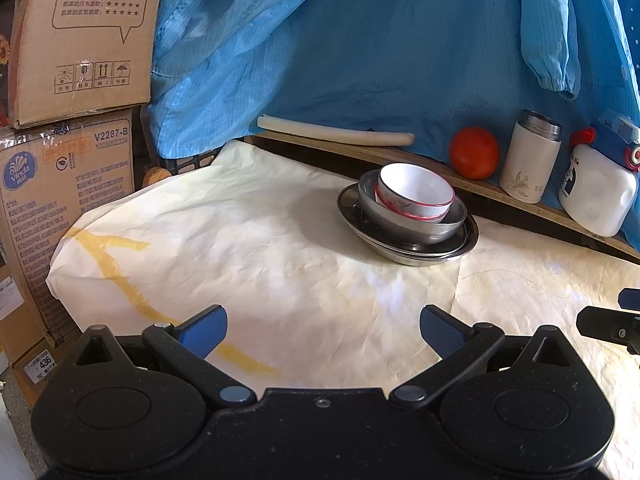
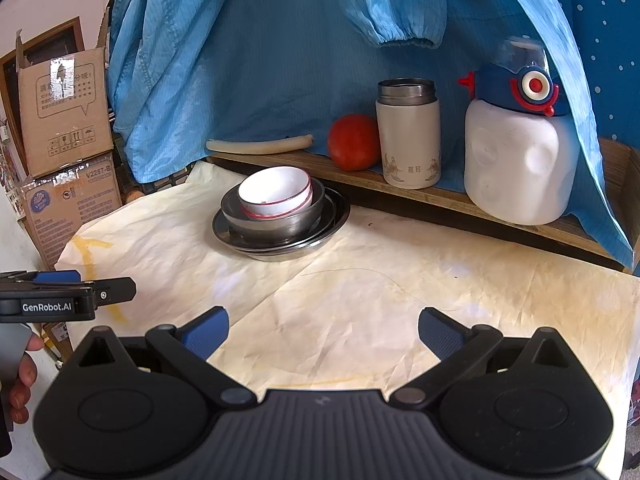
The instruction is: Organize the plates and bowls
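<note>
Left hand-held gripper [image 1: 323,330] jaws spread wide, empty, low over near tabletop [image 1: 248,240]; right hand-held gripper [image 2: 323,330] likewise wide apart, empty; white bowl [image 1: 416,192] tilted inside steel bowl [image 1: 408,220], both nested on steel plate [image 1: 404,250] at far centre; tomato [image 1: 474,153] and flask [image 1: 530,158] on shelf [image 1: 520,196] behind, far right.

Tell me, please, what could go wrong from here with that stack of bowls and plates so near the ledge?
1. The white bowl sits tilted in the metal bowl, so it could slip or rattle out if the stack is lifted.
2. The stacked metal plates have thin, shiny rims that open fingers may fail to hold.
3. The tomato and white flask stand on the wooden ledge just behind; a reach past the stack might knock them.
</note>
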Action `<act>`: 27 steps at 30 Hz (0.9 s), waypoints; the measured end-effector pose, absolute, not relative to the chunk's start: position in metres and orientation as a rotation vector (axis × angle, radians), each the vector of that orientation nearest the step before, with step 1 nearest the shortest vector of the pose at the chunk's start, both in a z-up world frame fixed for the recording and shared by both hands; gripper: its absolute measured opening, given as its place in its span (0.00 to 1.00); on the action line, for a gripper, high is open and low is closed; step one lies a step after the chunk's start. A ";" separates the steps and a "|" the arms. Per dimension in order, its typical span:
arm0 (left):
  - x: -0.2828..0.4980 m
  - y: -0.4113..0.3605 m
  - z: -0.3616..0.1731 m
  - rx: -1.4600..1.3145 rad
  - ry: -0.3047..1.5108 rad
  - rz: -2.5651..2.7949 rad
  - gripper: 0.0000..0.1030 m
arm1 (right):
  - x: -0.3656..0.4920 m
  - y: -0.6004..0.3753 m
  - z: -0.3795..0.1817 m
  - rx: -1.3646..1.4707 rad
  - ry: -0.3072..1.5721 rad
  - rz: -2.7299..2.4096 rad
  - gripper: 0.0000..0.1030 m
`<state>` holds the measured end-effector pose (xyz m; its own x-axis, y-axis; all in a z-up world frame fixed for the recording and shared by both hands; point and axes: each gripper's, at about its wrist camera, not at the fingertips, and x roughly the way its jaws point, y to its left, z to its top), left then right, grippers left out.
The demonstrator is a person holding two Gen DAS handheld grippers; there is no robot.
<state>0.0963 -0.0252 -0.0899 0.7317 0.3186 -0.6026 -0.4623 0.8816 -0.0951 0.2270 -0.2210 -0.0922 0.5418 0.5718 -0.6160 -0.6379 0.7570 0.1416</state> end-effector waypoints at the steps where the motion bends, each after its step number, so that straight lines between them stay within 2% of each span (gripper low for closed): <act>1: 0.097 -0.025 -0.090 -0.247 0.614 0.435 0.99 | 0.227 -0.221 -0.092 -0.104 0.692 0.720 1.00; 27: 0.100 -0.027 -0.090 -0.244 0.619 0.426 0.99 | 0.232 -0.223 -0.095 -0.102 0.699 0.716 1.00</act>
<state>0.0995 -0.0268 -0.0903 0.7322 0.3117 -0.6056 -0.4551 0.8854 -0.0945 0.2315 -0.2232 -0.0949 0.5403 0.5687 -0.6202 -0.6342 0.7597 0.1441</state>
